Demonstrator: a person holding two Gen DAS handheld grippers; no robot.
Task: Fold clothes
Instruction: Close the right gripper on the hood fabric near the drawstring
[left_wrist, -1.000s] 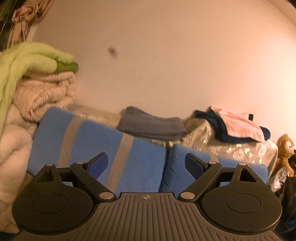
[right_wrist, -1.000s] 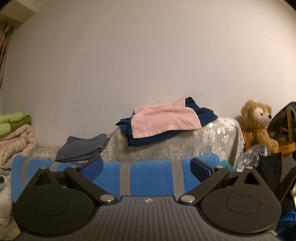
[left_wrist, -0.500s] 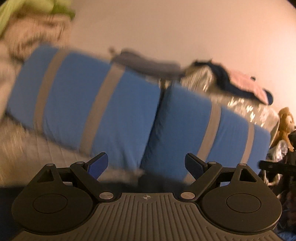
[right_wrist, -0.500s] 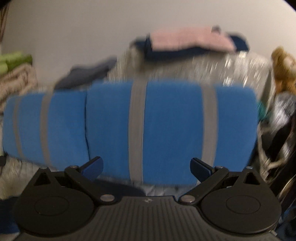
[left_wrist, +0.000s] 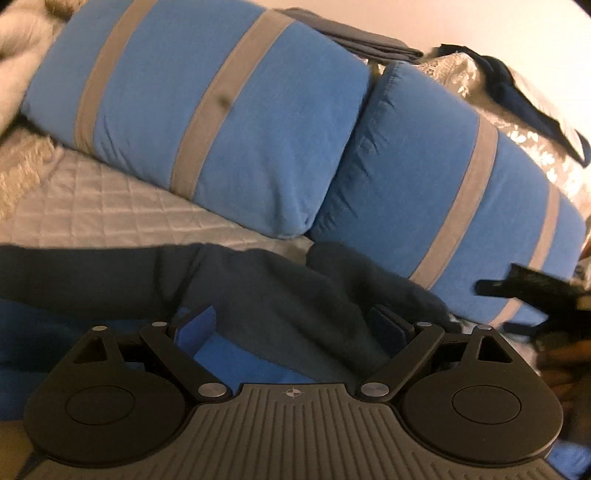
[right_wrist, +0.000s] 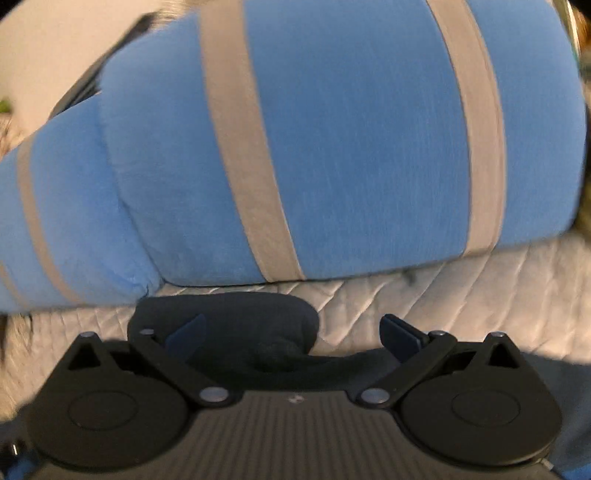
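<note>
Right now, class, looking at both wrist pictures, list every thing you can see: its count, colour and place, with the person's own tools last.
Blue cushions with grey stripes: two, side by side, leaning at the back of the bed.
Dark navy garment: one, crumpled on the bed in front of the cushions.
Quilted bed cover: one, pale grey, under the cushions and the garment.
Folded grey cloth: one, behind the cushions.
Lacy patterned cover: one, pale, behind the right cushion, with dark navy clothing on it.
Fluffy cream blanket: one, far left.
Left gripper: fingers open, over the garment.
Right gripper: fingers open, over the garment's edge.
</note>
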